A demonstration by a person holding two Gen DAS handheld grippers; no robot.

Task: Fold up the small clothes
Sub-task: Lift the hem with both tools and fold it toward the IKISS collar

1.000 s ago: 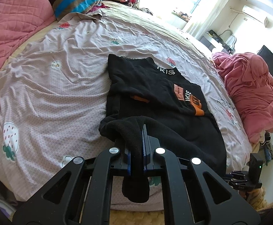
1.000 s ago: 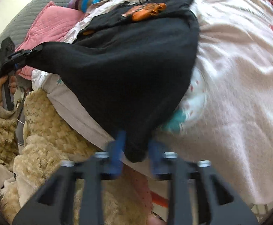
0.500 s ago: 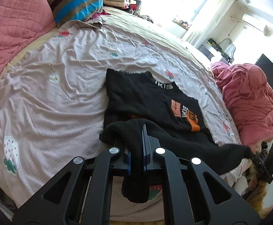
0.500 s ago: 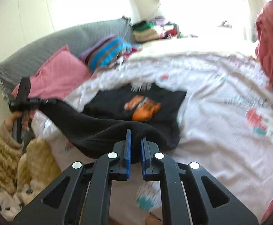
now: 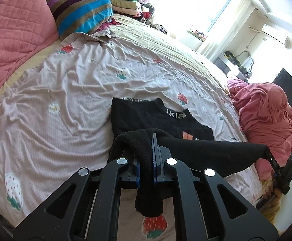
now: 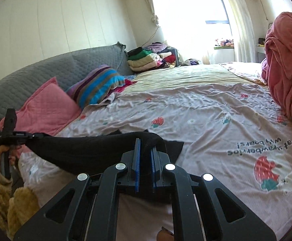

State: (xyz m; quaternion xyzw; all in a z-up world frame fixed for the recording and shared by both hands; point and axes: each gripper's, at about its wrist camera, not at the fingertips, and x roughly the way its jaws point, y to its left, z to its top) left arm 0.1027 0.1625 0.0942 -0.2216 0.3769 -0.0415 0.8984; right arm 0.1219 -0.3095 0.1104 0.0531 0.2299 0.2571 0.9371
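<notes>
Left wrist view looks out along the left gripper (image 5: pixel 146 160), whose two blue-lined fingers are pressed together on a thick bunch of the black shirt (image 5: pixel 158 118), with a tongue of the cloth hanging down between them toward the camera. From that pinch the hem runs taut to the right, lifted off the bed, and ends at the right gripper (image 5: pixel 270 156), which shows small at the frame's edge, held in the person's hand above a mustard fleece sleeve. The rest of the shirt lies flat on the strawberry-print sheet (image 5: pixel 65 100), collar away from the camera, white lettering on the neckband and a patch of orange print just showing behind the raised hem. Seen from the right wrist, the right gripper's fingers stand close together with black cloth caught between them, and the same stretched hem leads off to the left gripper at the left edge of that picture. A pink quilted pillow (image 5: pixel 15 26) and a striped pillow (image 5: pixel 79 14) rest at the head of the bed against a grey padded headboard (image 6: pixel 55 68). A stack of folded clothes (image 6: pixel 146 58) sits beyond the striped pillow, near the bright window (image 6: pixel 206 6). A heaped pink blanket (image 5: pixel 266 110) lies along the side of the bed on the right, just beside the sheet's edge.
</notes>
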